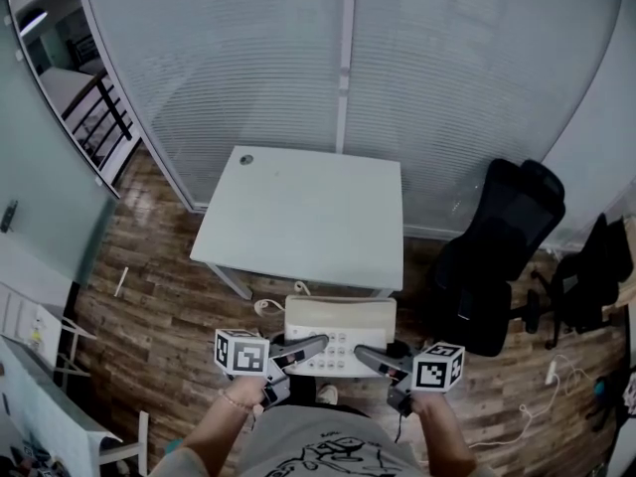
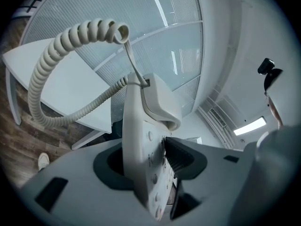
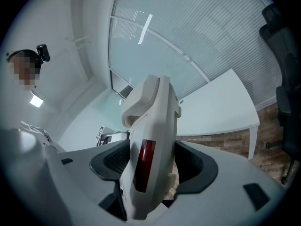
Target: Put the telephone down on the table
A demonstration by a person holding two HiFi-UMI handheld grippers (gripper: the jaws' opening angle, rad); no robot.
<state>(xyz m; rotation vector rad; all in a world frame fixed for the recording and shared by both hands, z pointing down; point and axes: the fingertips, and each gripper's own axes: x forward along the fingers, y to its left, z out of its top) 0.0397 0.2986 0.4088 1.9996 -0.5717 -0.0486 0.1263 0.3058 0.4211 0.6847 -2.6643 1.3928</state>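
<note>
A cream desk telephone (image 1: 339, 332) hangs in the air in front of the person, short of the white table (image 1: 303, 215). My left gripper (image 1: 320, 344) is shut on its left edge, and my right gripper (image 1: 362, 354) is shut on its right edge. In the left gripper view the phone body (image 2: 141, 159) stands on edge between the jaws, with the handset (image 2: 159, 100) and the coiled cord (image 2: 51, 67) above it. The right gripper view has the phone's side (image 3: 153, 145), with a dark red window, clamped between the jaws.
A black office chair (image 1: 497, 256) stands right of the table, another dark chair (image 1: 591, 266) farther right. Frosted glass walls (image 1: 348, 58) run behind the table. Cables lie on the wood floor (image 1: 149, 306). A white rack (image 1: 40, 366) stands at the left.
</note>
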